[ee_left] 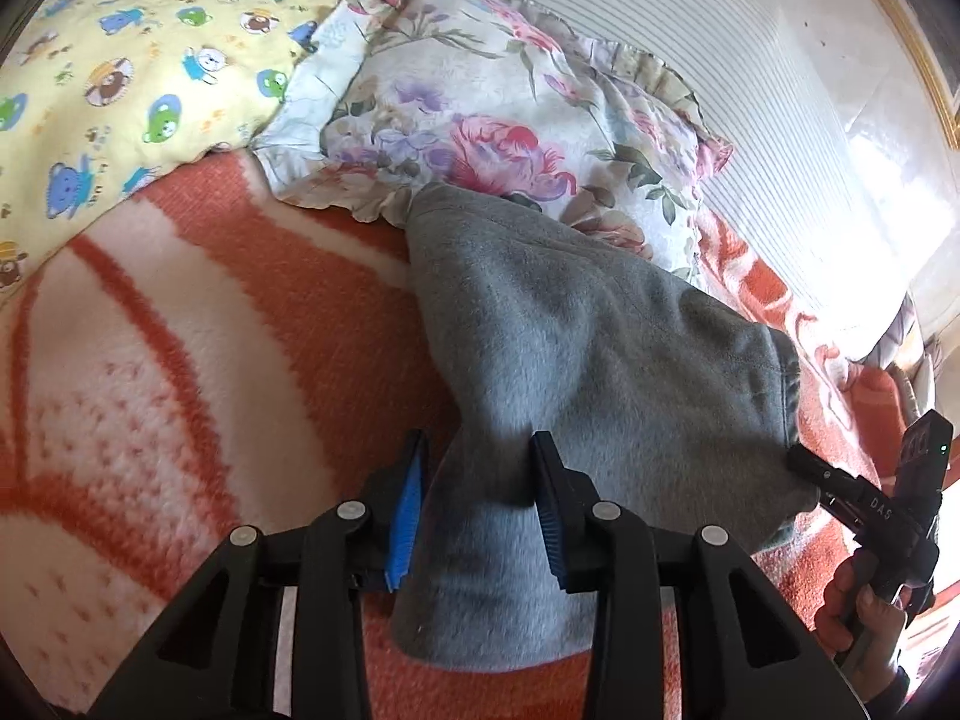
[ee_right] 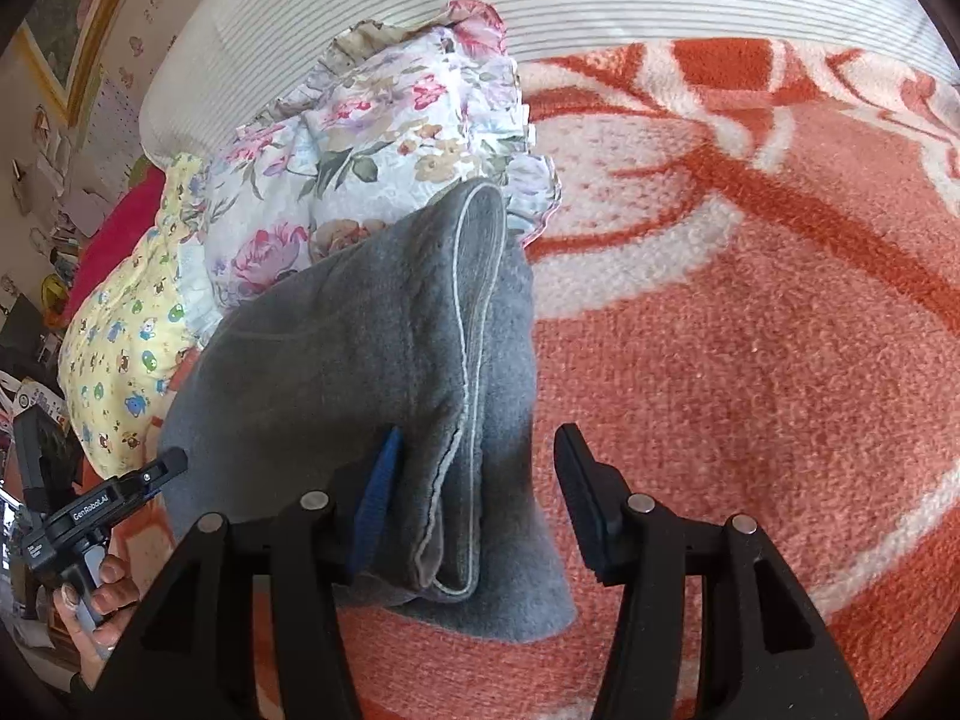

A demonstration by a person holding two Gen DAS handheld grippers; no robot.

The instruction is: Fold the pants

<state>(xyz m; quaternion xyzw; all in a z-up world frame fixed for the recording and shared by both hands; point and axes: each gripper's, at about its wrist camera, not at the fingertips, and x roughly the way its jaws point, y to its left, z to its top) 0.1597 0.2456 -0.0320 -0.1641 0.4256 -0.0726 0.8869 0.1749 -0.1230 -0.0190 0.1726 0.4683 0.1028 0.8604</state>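
Grey fleece pants (ee_left: 576,360) lie folded lengthwise on an orange and white blanket (ee_left: 180,348), their far end resting against a floral pillow (ee_left: 480,108). My left gripper (ee_left: 480,480) is open, its jaws on either side of the near end of the pants, a gap at each pad. My right gripper (ee_right: 474,474) is open too, its jaws straddling the pants' stacked hem edge (ee_right: 462,396); it also shows in the left wrist view (ee_left: 804,462) at the pants' right side. The left gripper shows in the right wrist view (ee_right: 174,459) at the pants' left edge.
A yellow cartoon-print cushion (ee_left: 120,60) lies at the back left beside the floral pillow. A white striped bolster (ee_right: 540,0) runs along the back. The blanket (ee_right: 750,330) spreads wide to the right. A cluttered shelf (ee_right: 36,192) stands far left.
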